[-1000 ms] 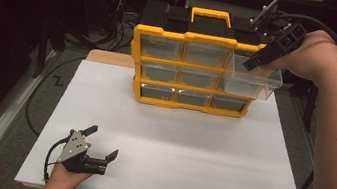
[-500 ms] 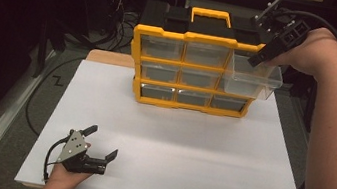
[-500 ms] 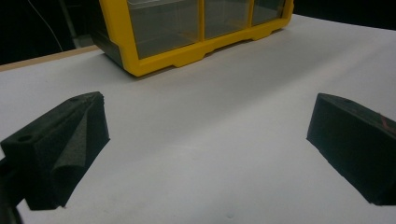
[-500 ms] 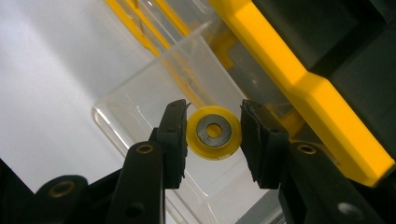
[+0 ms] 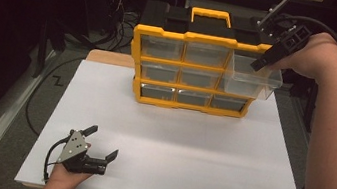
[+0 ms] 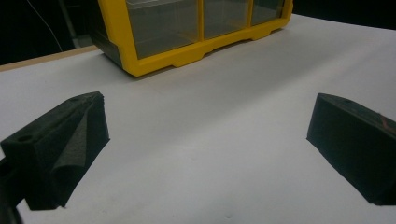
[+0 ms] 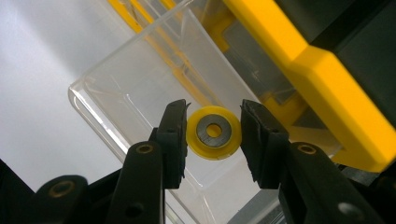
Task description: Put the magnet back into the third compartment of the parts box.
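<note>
Right gripper (image 7: pixel 214 140) clamps yellow disc (image 7: pixel 214 132), flat face toward camera, above clear drawer (image 7: pixel 135 88).

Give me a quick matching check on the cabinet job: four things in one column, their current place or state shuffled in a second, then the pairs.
Things:
1. right gripper
2. left gripper
3. clear drawer
4. yellow disc

States:
A. pulled out of the yellow cabinet
B. jaws wide open, low over the white table
C. clamped between two black jaws
D. shut, held over the open drawer

Pairs: 1-D, 2-B, 3-A, 4-C
</note>
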`<state>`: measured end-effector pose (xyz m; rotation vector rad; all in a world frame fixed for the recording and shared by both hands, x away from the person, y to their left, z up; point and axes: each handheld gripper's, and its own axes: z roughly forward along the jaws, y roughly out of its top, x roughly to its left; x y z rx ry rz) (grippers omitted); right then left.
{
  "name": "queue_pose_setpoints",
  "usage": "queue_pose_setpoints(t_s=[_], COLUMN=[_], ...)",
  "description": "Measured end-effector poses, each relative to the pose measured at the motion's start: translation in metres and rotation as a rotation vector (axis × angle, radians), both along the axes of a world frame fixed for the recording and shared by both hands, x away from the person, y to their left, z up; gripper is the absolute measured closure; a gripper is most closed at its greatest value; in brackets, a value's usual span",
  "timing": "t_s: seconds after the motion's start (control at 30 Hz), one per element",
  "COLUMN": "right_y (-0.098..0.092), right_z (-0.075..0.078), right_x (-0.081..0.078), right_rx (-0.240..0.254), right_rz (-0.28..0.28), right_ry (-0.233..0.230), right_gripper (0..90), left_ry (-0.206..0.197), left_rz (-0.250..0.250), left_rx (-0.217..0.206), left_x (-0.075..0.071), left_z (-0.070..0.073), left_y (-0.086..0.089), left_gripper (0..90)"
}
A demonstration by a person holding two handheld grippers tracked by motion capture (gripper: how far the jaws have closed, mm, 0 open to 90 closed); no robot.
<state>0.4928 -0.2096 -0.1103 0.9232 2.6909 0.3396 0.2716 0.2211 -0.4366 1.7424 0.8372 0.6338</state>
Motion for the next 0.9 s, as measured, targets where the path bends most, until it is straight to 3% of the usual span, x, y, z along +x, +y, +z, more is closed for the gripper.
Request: queue_pose_setpoints(t_s=[0.37,0.77,0.9], right_y=[0.003,0.001,-0.001], right_z=[-0.015,-0.010,-0.006], right_x=[0.004,0.003,0.003], right_rx=[-0.002,0.029,0.044], right_rz=[0.002,-0.022,-0.065], right_ry=[0.027,0.020,0.020], right_gripper=[64.6,63.5,39.6], left_ry=[0.001,-0.001,-0.001], left_rz=[-0.001,0.003,0.002], left_rx=[0.003,0.001,0.002], left_x=[0.000,0.000,0.000], left_z=[0.000,0.000,0.000], left_y=[0.000,0.000,0.000], left_gripper=[0.1,0.1,0.1])
